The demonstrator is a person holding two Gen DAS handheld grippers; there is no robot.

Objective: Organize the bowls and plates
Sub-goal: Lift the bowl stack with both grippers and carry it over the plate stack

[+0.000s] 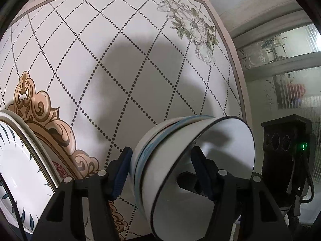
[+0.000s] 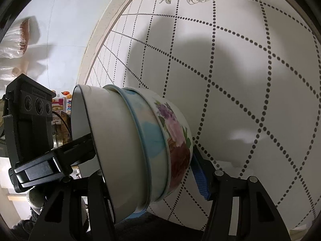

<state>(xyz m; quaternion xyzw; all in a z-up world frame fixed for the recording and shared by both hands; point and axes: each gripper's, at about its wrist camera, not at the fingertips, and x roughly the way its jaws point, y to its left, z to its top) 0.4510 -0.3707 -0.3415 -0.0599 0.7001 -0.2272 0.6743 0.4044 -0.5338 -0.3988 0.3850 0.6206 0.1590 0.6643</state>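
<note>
Through the left wrist camera, your left gripper (image 1: 160, 172) straddles a nested stack of three ceramic bowls (image 1: 152, 146) tipped on its side: one blue-padded finger (image 1: 120, 172) lies against the outer wall, the other reaches inside the white, dark-rimmed inner bowl (image 1: 220, 140). The jaws stand about half open and appear closed on the stack's wall. The stack hangs over the quilted-pattern tablecloth (image 1: 120, 60), with a leaf-printed white plate (image 1: 20, 160) at the left edge. The risk: tilted like this, the bowls are only nested, so any slackening could let one slide out and drop. The tool points steeply down.

Through the right wrist camera, your right gripper (image 2: 152, 172) has the same stack between its fingers: the flower-painted outer bowl (image 2: 176, 136) rests against the blue pad (image 2: 200, 180) on the right, while the left finger is hidden behind the white bowl, so you cannot be certain it presses. The jaws are roughly half open. The other tool's finger hooks the rim from the left. If the two hands pull apart or twist unevenly, the stack could separate or a rim could chip. This tool slopes down at a moderate angle.
</note>
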